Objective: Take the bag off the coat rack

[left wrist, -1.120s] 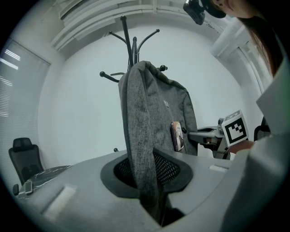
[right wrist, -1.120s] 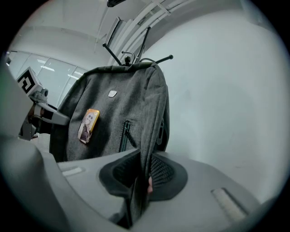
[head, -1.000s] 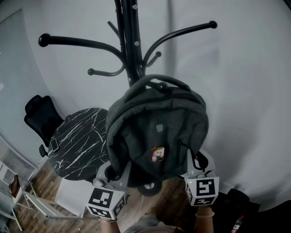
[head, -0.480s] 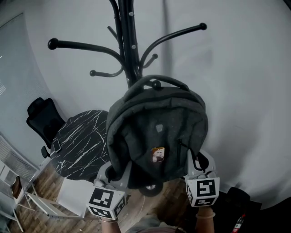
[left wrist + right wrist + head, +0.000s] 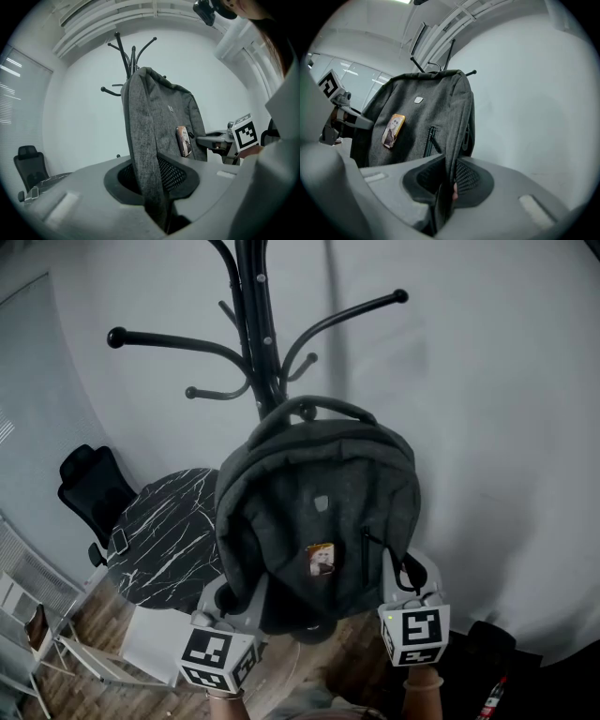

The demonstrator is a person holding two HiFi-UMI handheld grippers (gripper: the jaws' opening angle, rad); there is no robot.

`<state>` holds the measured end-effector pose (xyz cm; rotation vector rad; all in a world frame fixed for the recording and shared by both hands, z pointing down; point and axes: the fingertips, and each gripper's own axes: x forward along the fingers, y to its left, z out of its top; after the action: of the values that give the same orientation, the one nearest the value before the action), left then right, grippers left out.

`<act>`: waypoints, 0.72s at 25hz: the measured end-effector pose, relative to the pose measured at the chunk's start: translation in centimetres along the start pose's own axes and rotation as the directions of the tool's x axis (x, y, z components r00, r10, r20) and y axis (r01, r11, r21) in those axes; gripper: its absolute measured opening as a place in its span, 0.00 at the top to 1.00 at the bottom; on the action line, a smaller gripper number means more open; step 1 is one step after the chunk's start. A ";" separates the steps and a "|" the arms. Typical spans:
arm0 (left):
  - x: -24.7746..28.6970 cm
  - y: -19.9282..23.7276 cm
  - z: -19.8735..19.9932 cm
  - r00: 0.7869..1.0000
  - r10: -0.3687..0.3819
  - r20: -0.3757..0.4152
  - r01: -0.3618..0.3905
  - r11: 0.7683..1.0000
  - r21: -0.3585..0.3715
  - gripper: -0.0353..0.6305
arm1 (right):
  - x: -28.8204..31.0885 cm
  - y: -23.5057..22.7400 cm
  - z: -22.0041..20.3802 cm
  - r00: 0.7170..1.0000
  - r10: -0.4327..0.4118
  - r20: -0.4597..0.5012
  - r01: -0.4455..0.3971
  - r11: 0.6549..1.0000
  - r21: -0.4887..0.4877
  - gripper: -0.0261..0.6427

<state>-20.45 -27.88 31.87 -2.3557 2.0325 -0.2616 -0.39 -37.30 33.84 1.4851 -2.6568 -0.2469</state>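
**Bag at the lift-off stage.** The grey bag (image 5: 319, 512) hung from the coat rack (image 5: 255, 324). Its top handle (image 5: 342, 406) was looped over a short lower hook (image 5: 307, 412) close to the rack's pole, and its body hung free. We held it low, one claw at each side.

- **Left claw** (image 5: 242, 594): clamped on the bag's left side edge. In the left gripper view the fabric ran down between the jaws and both pads pressed on it.
- **Right claw** (image 5: 405, 570): clamped likewise on the right side edge, with a thinner fold of fabric pinched between jaws that were nearly together.
- **Badge** (image 5: 322, 560): a small picture badge on the front panel lay between the two grips, touched by neither.

**Step in hand.** We judged this to be the lift-off. Both grips were made, but the handle had not yet cleared the hook.

**Next move.** It called for raising both claws together, so that the handle slackened and rose over the hook's knob. The bag could then be drawn toward us, away from the pole. Uneven lifting could tilt the bag and snag the handle on the knob. A grip on loose fabric alone could also slip once the full weight came onto the claws.
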 end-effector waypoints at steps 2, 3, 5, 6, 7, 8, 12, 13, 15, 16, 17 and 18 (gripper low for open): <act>-1.2 -0.6 0.2 1.000 0.005 0.006 -0.005 1.000 0.001 0.82 | -1.3 0.2 0.3 1.000 0.001 0.005 -0.001 1.000 -0.003 0.89; -1.6 -0.8 0.3 1.000 0.007 0.009 -0.007 1.000 0.001 0.82 | -1.6 0.3 0.4 1.000 0.003 0.006 -0.003 1.000 -0.004 0.89; -1.8 -0.9 0.4 1.000 0.010 0.012 -0.010 1.000 0.000 0.82 | -1.9 0.3 0.5 1.000 0.008 0.007 -0.008 1.000 -0.005 0.89; -1.8 -0.9 0.5 1.000 0.012 0.014 -0.012 1.000 -0.001 0.82 | -1.8 0.3 0.5 1.000 0.010 0.009 -0.010 1.000 -0.004 0.89; -1.8 -0.8 0.5 1.000 0.014 0.015 -0.014 1.000 -0.002 0.82 | -1.8 0.3 0.5 1.000 0.012 0.011 -0.012 1.000 -0.003 0.89; -1.8 -0.8 0.5 1.000 0.016 0.017 -0.016 1.000 -0.003 0.82 | -1.7 0.3 0.6 1.000 0.015 0.014 -0.015 1.000 -0.002 0.89; -2.0 -0.9 0.6 1.000 0.021 0.019 -0.021 1.000 -0.003 0.82 | -1.8 0.3 0.7 1.000 0.021 0.021 -0.021 1.000 -0.004 0.89; -2.2 -1.0 0.6 1.000 0.023 0.019 -0.023 1.000 -0.003 0.82 | -1.9 0.3 0.8 1.000 0.023 0.022 -0.023 1.000 -0.004 0.89; -2.3 -1.0 0.7 0.999 0.028 0.016 -0.028 1.000 -0.003 0.82 | -2.0 0.4 0.9 0.999 0.028 0.022 -0.028 1.000 -0.002 0.89; -2.4 -1.0 0.8 0.999 0.030 0.014 -0.030 1.000 -0.003 0.82 | -2.1 0.4 0.9 0.999 0.031 0.021 -0.031 1.000 -0.001 0.89; -2.5 -1.1 0.8 0.999 0.033 0.012 -0.033 0.999 -0.002 0.82 | -2.1 0.4 0.9 0.999 0.034 0.019 -0.034 0.999 0.000 0.89; -2.5 -1.1 0.8 0.999 0.036 0.010 -0.036 0.999 -0.002 0.82 | -2.1 0.4 0.9 0.999 0.037 0.017 -0.037 0.999 0.001 0.89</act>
<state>-19.63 -25.30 30.92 -2.3144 2.0700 -0.2468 0.22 -35.19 33.07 1.4390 -2.6954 -0.2558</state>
